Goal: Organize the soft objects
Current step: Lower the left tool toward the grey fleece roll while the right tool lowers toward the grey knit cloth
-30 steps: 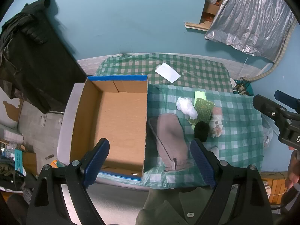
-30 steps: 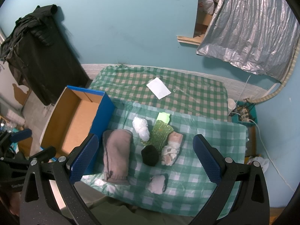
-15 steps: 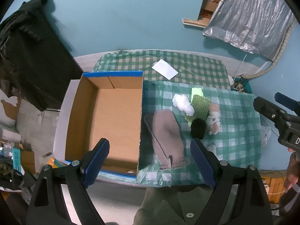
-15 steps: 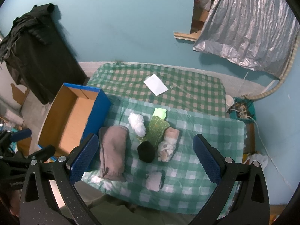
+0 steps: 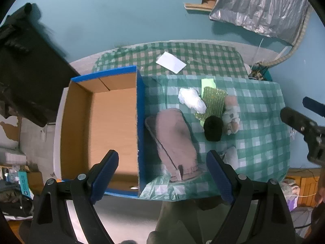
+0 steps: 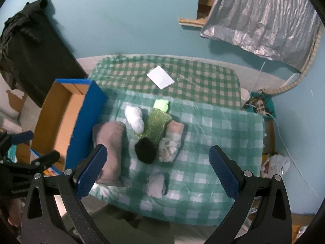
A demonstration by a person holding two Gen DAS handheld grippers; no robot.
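Cardboard box one, empty; six soft items beside.

The room is a bit dim, with soft light and a blue-green tint over everything. Both pictures are round fisheye views, so the corners are black and straight lines bend near the edges. The blue wall shows soft dark shadows beside the black cloth and under the shiny silver sheet. The silver sheet catches the light and looks bright. The plastic over the checked tablecloth has a pale shine. The cardboard box has a dark shadow along its near side. Both pictures look slightly smeared, and the black cloth in the left wrist view is very blurry.
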